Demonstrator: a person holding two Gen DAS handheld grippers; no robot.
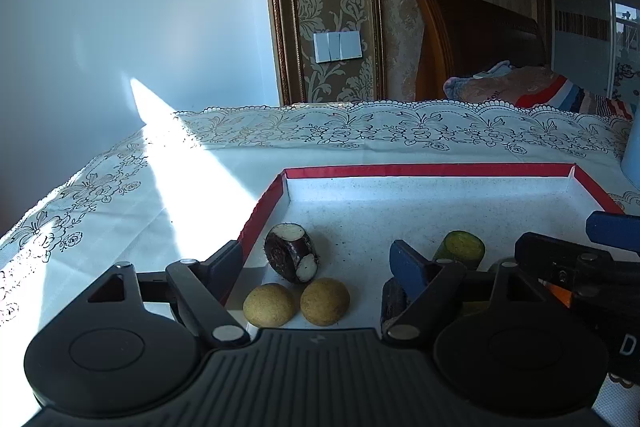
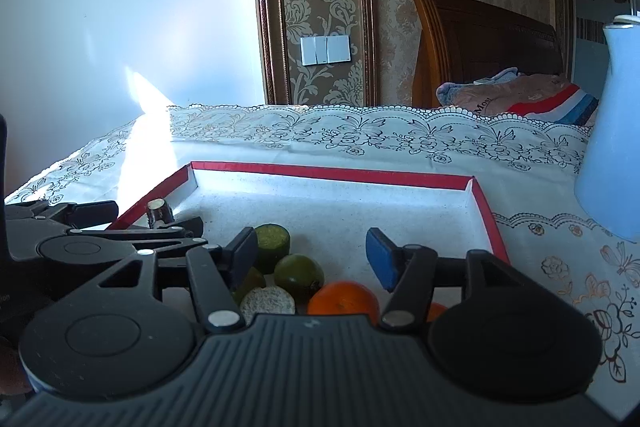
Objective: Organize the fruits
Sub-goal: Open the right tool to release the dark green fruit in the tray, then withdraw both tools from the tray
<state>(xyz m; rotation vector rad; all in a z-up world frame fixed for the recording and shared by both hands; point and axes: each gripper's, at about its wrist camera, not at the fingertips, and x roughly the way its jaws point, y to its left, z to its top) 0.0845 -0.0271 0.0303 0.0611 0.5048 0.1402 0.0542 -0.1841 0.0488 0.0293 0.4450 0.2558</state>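
Note:
A shallow white tray with a red rim point(image 1: 420, 171) point(image 2: 332, 173) lies on the lace tablecloth. In the left wrist view it holds a dark sugarcane chunk point(image 1: 290, 251), two tan longans point(image 1: 269, 304) point(image 1: 325, 301), a green cut piece point(image 1: 460, 247) and another dark piece point(image 1: 394, 303). My left gripper point(image 1: 320, 267) is open and empty over the longans. In the right wrist view I see green cut pieces point(image 2: 272, 241), a green round fruit point(image 2: 299, 275), a pale cut piece point(image 2: 267, 303) and an orange point(image 2: 344, 301). My right gripper point(image 2: 312, 255) is open and empty above them.
A pale blue vase point(image 2: 612, 147) stands on the table to the right of the tray. The left gripper's body point(image 2: 80, 247) sits close at the left in the right wrist view. A wall, a bed headboard point(image 1: 476, 39) and pillows lie beyond the table's far edge.

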